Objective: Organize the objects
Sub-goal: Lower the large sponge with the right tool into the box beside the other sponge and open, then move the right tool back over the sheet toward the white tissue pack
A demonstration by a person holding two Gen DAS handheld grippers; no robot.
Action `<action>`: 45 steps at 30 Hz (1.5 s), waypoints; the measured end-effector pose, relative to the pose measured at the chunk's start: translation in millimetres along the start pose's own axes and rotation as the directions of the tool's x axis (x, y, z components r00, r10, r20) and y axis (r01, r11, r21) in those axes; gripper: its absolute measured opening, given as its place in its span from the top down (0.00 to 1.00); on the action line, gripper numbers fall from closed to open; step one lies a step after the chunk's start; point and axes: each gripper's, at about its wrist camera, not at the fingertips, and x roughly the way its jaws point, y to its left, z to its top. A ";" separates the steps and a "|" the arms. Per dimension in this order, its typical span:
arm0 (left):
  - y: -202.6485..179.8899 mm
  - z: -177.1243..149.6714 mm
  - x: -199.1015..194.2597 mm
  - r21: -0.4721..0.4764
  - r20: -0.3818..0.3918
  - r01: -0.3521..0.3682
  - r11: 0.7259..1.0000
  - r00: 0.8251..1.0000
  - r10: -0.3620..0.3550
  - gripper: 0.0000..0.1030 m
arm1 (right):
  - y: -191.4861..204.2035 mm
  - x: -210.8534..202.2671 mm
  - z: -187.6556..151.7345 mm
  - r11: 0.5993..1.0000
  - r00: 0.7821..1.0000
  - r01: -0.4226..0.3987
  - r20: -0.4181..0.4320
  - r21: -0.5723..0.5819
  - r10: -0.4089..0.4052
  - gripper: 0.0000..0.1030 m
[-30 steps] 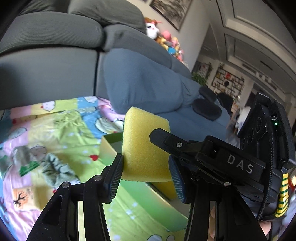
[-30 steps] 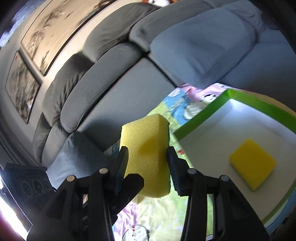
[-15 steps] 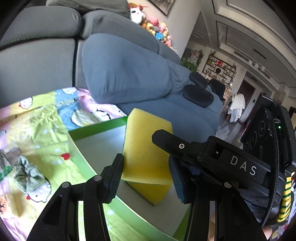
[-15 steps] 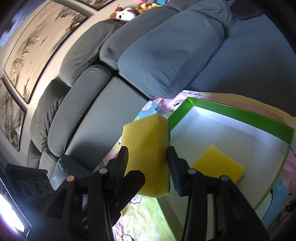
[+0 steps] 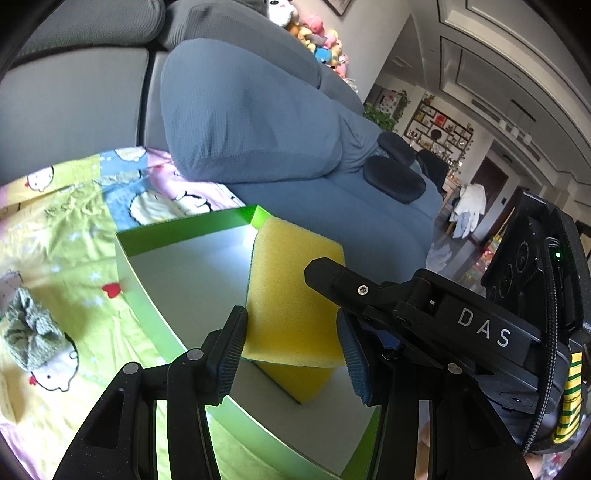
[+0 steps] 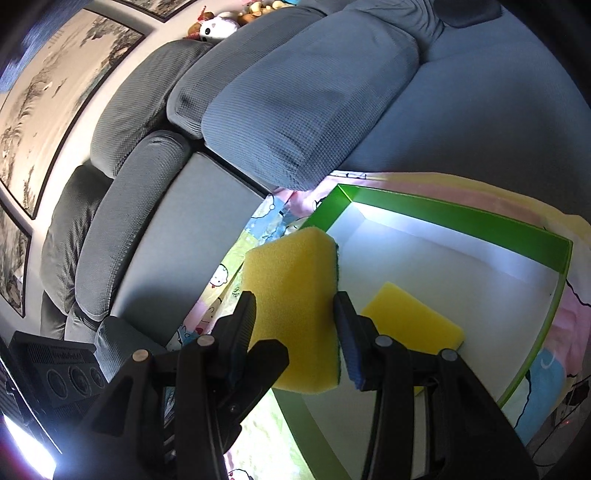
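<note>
Both grippers are shut on one yellow sponge (image 5: 291,295) with a green scouring side, held upright over a green box (image 5: 184,227) with a white inside. My left gripper (image 5: 290,341) grips its lower part; my right gripper (image 6: 295,325) grips the same sponge (image 6: 295,291) from the other side. The right gripper's black body (image 5: 461,328) crosses the left wrist view. A second yellow sponge (image 6: 410,317) lies flat on the box floor (image 6: 443,273), below and beyond the held one; it also shows in the left wrist view (image 5: 295,380).
The box sits on a colourful cartoon-print blanket (image 5: 66,229) in front of a grey-blue sofa (image 5: 251,122). A green knitted cloth (image 5: 31,339) lies on the blanket left of the box. Plush toys (image 5: 317,33) sit on the sofa back.
Both grippers have carried the held sponge to the right, from beside the box to over its inside. The sponge in the box now lies just beneath it.
</note>
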 end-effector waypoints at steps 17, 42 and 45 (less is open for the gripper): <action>5.8 -11.6 10.5 -0.036 -0.061 0.003 0.999 0.998 -0.005 0.51 | -12.9 8.8 -2.6 0.993 0.992 0.120 -0.028 -0.002 -0.120 0.58; 149.9 -50.5 -194.8 -0.359 0.141 -0.429 0.829 0.853 0.503 0.40 | 15.3 12.0 -19.2 0.805 0.809 0.583 0.159 -0.109 -0.565 0.20; 171.7 -61.3 -211.7 -0.425 0.141 -0.417 0.804 0.846 0.514 0.40 | 18.7 23.1 -25.6 0.710 0.724 0.690 0.163 -0.141 -0.671 0.20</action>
